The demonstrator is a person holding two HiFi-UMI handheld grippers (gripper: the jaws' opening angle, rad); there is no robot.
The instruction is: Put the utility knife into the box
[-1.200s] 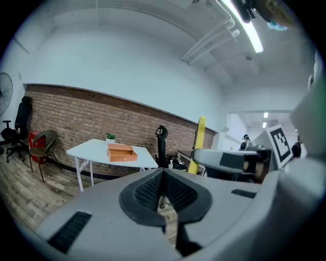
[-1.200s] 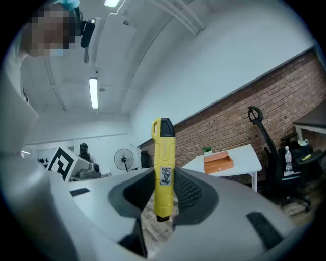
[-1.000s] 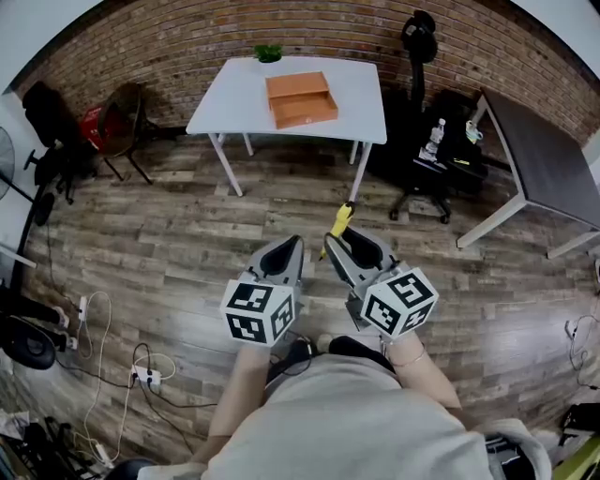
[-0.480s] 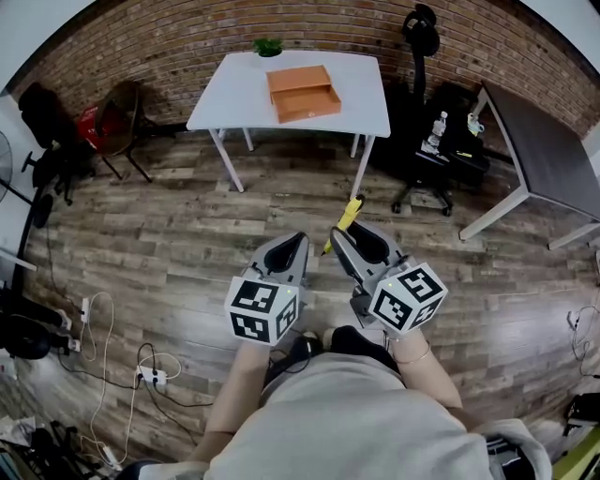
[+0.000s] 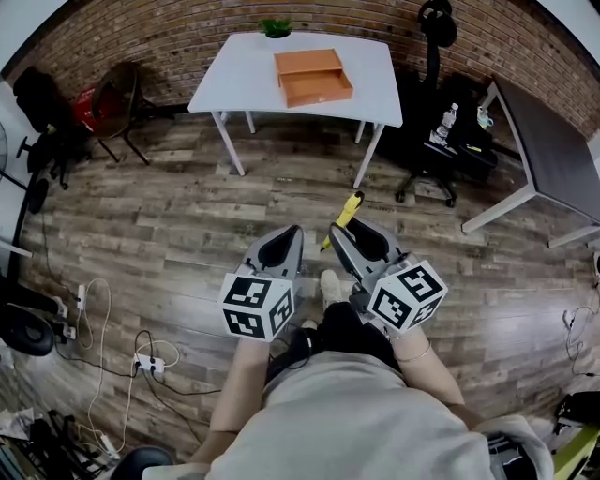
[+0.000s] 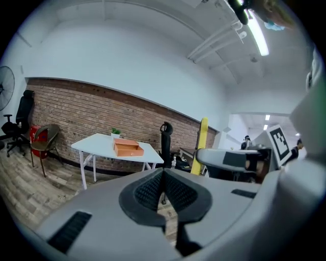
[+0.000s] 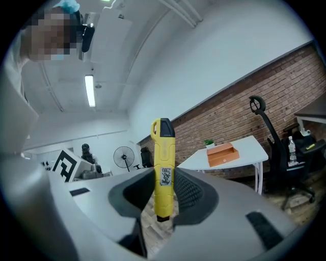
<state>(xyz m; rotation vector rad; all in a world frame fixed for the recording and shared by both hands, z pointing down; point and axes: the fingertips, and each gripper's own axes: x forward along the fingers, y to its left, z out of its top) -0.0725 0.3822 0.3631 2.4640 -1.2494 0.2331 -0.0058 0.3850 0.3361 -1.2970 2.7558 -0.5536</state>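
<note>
**Person.** Stands on the plank floor (image 5: 187,216), well short of the table (image 5: 244,89), with both arms held out toward it and one pair of tongs in each hand.

**Left tongs** (image 5: 296,231). Nearer the person than the table. The pads are together with nothing between them. They appear idle.

**Right tongs** (image 5: 339,234). Beside the left pair, equally far from the table. They are clamped on the knife (image 5: 349,210), with the ribbed pads pressing its lower body from both sides.

**Knife.** Yellow with a black cap. It stands upright in the right tongs, its capped end sticking out past the tips toward the table. It hangs in the air over the floor, well apart from the table and not yet near the box (image 5: 312,77).

**Table.** White, on thin legs, against the brick wall (image 5: 169,37).

**Box.** Orange and open-topped. It sits on the table toward the wall edge. Its inside cannot be made out from here.

**Plant** (image 5: 276,28). Small and green, at the table's wall edge, just behind the box.

**Progress.** The knife is in hand and that part looks done. The walk to the table remains, then lowering the knife into the box and opening the right tongs. I'd call it roughly halfway.
</note>
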